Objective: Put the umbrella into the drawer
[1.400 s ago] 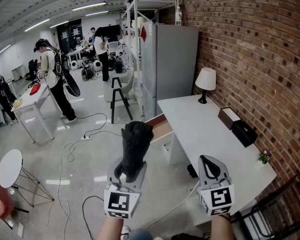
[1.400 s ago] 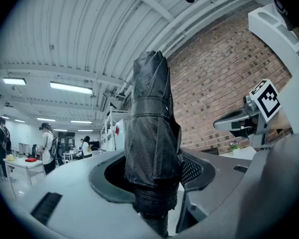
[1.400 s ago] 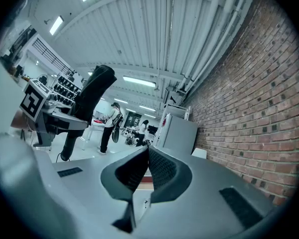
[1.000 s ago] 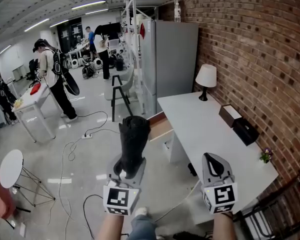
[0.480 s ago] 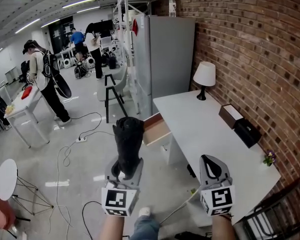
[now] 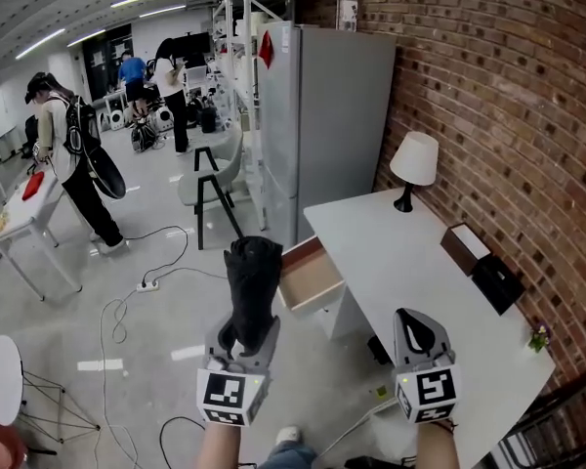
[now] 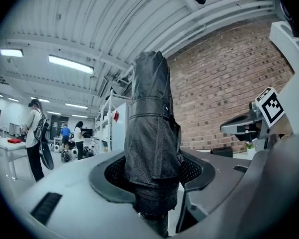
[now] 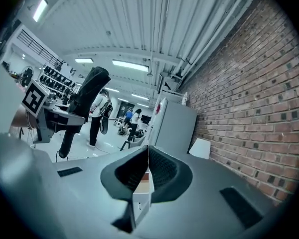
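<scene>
A folded black umbrella (image 6: 252, 279) stands upright between the jaws of my left gripper (image 6: 245, 332), which is shut on its lower end. In the left gripper view the umbrella (image 7: 152, 133) fills the middle and both pads press on it. The open drawer (image 6: 309, 277), wooden inside, juts out of the white desk (image 6: 391, 252) just ahead and to the right of the umbrella. My right gripper (image 6: 410, 320) hovers over the desk's near corner, shut with nothing in it. Its fingertips (image 8: 148, 152) meet in the right gripper view.
A white lamp (image 6: 415, 162), a brown box (image 6: 466, 244) and a black box (image 6: 498, 283) sit on the desk along the brick wall. A grey fridge (image 6: 322, 115) stands behind the desk. A black stool (image 6: 213, 198), floor cables (image 6: 127, 306) and several people (image 6: 73, 164) are at the left.
Both grippers have moved forward toward the desk, and the open drawer now lies closer in front of the umbrella. The left gripper's hold on the umbrella is unchanged.
</scene>
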Available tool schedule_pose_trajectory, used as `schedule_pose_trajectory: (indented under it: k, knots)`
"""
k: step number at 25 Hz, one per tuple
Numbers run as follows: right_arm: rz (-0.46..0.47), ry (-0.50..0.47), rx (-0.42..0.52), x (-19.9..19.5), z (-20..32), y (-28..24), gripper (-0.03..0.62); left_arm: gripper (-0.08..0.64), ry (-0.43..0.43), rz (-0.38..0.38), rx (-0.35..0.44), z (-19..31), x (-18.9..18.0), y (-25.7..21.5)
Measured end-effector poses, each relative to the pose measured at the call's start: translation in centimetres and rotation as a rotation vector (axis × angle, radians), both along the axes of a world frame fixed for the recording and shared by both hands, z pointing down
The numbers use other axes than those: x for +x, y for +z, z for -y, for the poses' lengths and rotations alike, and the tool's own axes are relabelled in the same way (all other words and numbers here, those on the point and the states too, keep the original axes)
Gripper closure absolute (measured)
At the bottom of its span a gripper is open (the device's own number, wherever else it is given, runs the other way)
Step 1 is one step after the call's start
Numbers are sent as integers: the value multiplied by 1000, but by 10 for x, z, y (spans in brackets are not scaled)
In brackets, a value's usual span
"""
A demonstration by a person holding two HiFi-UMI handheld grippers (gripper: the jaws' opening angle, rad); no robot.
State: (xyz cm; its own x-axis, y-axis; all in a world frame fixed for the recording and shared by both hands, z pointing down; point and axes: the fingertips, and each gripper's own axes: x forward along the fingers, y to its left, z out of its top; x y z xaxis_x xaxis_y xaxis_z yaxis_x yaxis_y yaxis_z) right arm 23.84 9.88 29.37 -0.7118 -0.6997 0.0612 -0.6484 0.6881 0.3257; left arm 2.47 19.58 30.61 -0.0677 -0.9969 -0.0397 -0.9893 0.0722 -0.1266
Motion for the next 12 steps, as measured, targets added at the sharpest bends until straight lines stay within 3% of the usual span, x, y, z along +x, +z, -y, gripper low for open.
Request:
schedule_pose_trajectory:
  k: [7,12]
  knots:
    - [8,52,-36,-72,48,5,589,325,65,14,-17,59,-76,6]
    - [-26,57,-53,-102,71,11,589,325,81,-28,-30,90,-108,17]
